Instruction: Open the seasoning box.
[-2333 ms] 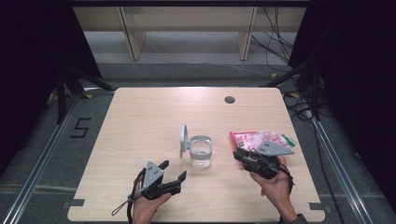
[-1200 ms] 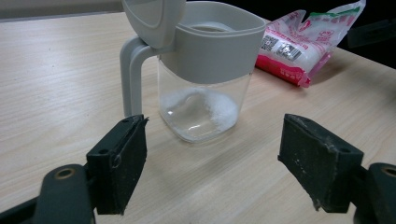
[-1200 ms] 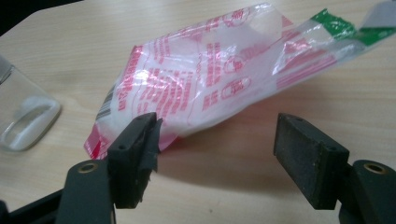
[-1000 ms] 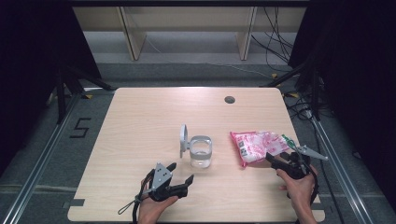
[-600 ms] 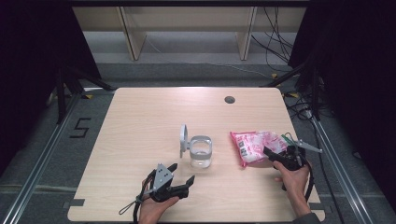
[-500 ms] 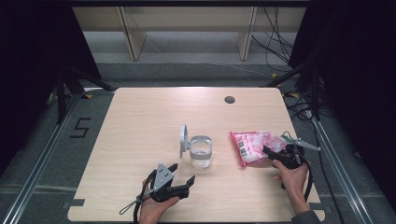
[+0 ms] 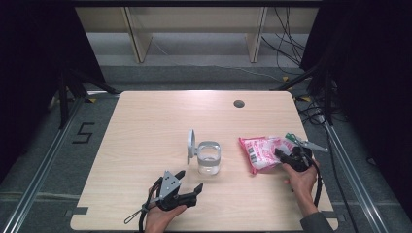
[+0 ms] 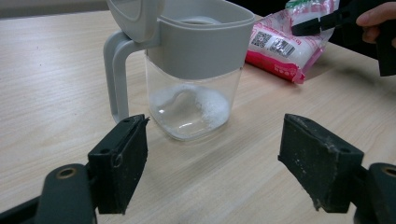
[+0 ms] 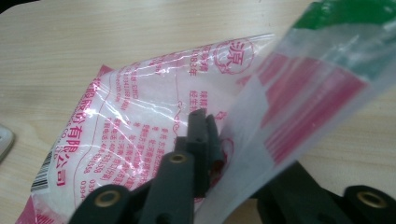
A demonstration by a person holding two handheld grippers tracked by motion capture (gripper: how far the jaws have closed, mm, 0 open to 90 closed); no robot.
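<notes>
As seen from above, a pink bag [image 7: 262,153] is lying at the table's [image 7: 145,126] right side, its edge being pinched by the just-closing right gripper [image 7: 281,154], left gripper [image 8: 212,163] being held spread before a clear jug [image 8: 191,70], bag film [image 9: 261,121] being clamped between pressed jaws.

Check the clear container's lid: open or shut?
Open: the grey lid stands flipped up beside the clear container, whose mouth is uncovered.

Bare table [image 7: 145,126] fills the left and upper parts of the high view, open to any pass. At centre the lidded jar [image 7: 209,158] stands just beyond the left gripper [image 7: 187,182], blocking a straight forward path. The pink bag [image 7: 260,151] occupies the right-centre.
</notes>
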